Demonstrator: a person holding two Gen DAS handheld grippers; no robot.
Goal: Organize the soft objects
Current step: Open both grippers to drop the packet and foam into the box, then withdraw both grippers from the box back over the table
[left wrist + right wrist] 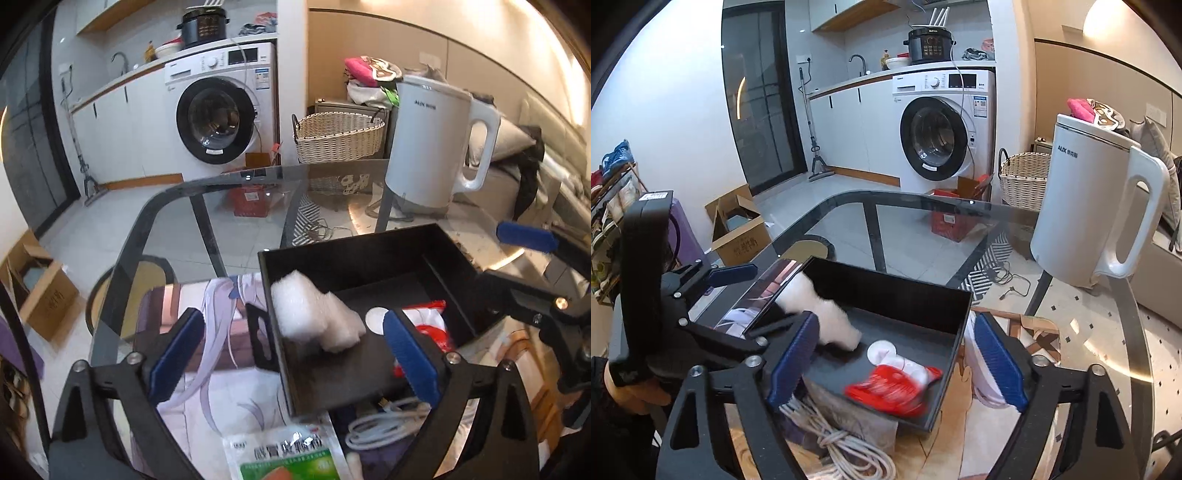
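Left wrist view, lower centre: black tray [369,266] on the glass surface [229,206], holding two soft items. Item one, white foam block [314,314], sits in the tray's left part, leaning against the left wall. Item two, red-and-white soft packet [430,321], lies in the tray's lower right, partly hidden behind a claw finger. Both look blurred, most plainly in the right wrist view, so they may not have settled.

Left claw [295,354]: released, jaws spread wide, one blue pad to the left outside the tray, the other over the tray floor; nothing pressed between them. Right claw [897,362]: released likewise, jaws wide, one pad by the foam block [831,314], the other outside the tray's right wall; the packet [897,384] lies between and below the pads without being gripped.

Items judged done: foam block and packet, both inside the tray [894,291].

Items possibly outstanding, bottom of frame, outside the tray:
- coiled white cable [842,439], lying on a grey cloth [864,413] that runs under the tray's near edge;
- green-and-white sachet [288,458], bottom centre of the left wrist view.
Whether these count as soft objects for sorting cannot be told.

Not part of the task: white kettle [1086,206], upper right, on the same surface well apart from the tray.

Progress estimate: mid-to-late; at least two items placed, a few candidates remain.
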